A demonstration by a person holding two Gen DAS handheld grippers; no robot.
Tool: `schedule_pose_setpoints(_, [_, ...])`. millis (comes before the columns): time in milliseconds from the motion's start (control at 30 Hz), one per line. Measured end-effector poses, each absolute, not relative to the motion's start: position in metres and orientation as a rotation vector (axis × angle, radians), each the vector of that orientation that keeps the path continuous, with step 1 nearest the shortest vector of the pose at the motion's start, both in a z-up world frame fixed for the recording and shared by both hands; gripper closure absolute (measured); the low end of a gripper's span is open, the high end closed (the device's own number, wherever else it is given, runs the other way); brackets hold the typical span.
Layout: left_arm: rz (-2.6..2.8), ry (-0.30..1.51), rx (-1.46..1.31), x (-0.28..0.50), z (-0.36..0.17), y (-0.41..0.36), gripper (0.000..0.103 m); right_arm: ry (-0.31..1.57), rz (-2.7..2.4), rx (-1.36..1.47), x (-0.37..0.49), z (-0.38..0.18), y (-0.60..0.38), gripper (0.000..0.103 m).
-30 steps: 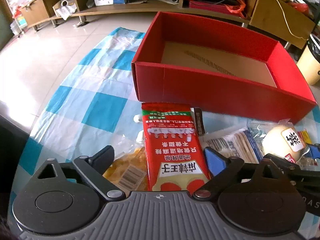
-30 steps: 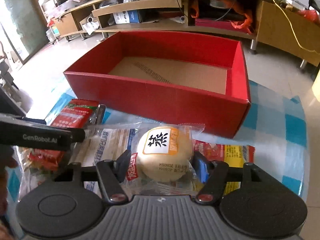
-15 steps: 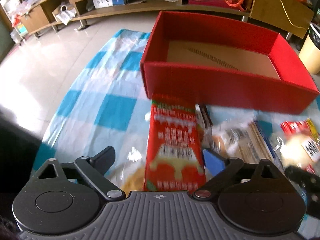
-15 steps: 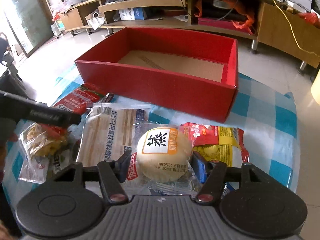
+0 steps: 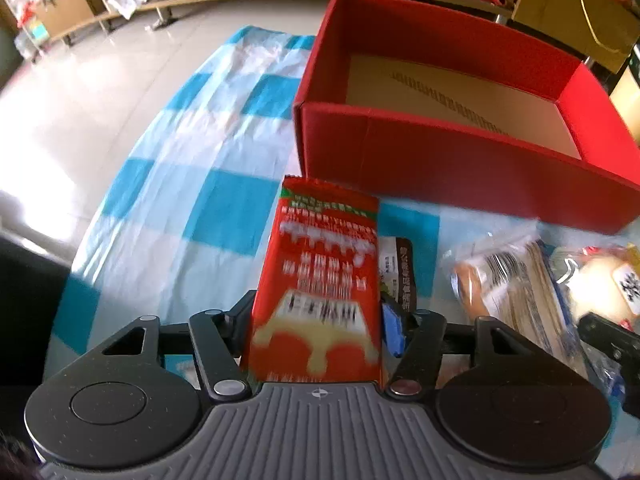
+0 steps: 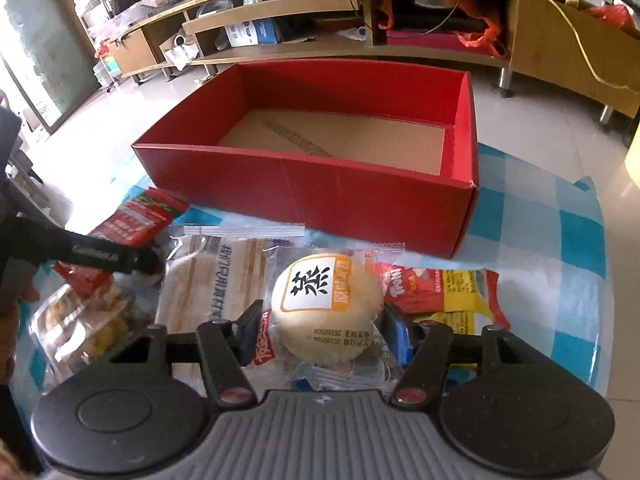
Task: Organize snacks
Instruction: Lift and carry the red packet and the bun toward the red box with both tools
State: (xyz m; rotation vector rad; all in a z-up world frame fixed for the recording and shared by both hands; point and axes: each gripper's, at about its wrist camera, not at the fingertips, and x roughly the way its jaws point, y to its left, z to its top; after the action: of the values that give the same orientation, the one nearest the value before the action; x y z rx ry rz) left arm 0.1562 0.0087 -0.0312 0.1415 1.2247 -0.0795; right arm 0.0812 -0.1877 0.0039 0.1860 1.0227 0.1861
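While the left gripper (image 5: 316, 322) clamps the red packet (image 5: 320, 292), the right gripper (image 6: 320, 328) pinches the bun (image 6: 326, 308).

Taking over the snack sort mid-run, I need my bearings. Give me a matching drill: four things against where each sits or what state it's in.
Things:
1. red snack packet
2. round wrapped bun
3. red box
4. red and yellow packet

States:
A. lying on the cloth beside the bun
B. between the right gripper's fingers
C. clamped in the left gripper, whose jaws have just been closing
D. open, only bare cardboard floor showing inside

Pairs: 1-C, 2-B, 3-D, 4-A
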Motion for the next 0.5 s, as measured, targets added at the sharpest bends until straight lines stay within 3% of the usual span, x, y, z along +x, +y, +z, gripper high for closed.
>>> schedule_pose_setpoints(167, [-0.108,1.216,0.111,0.138,-0.018,0.016,0.045,1.021,0.190,0.194,0.073,0.009,-0.190,0.045])
schedule_pose_setpoints(367, [-0.103,1.222,0.133,0.123,-0.015,0.019,0.046,1.020,0.205,0.195,0.063,0.011,-0.192,0.045])
schedule_pose_setpoints(433, [-0.090,1.221,0.145,0.127,-0.018,0.020,0.044,1.014,0.198,0.199,0.062,0.013,-0.194,0.046])
schedule_pose_setpoints(500, [-0.083,1.220,0.148,0.131,-0.020,0.021,0.027,1.012,0.194,0.209,0.063,0.013,-0.197,0.046])
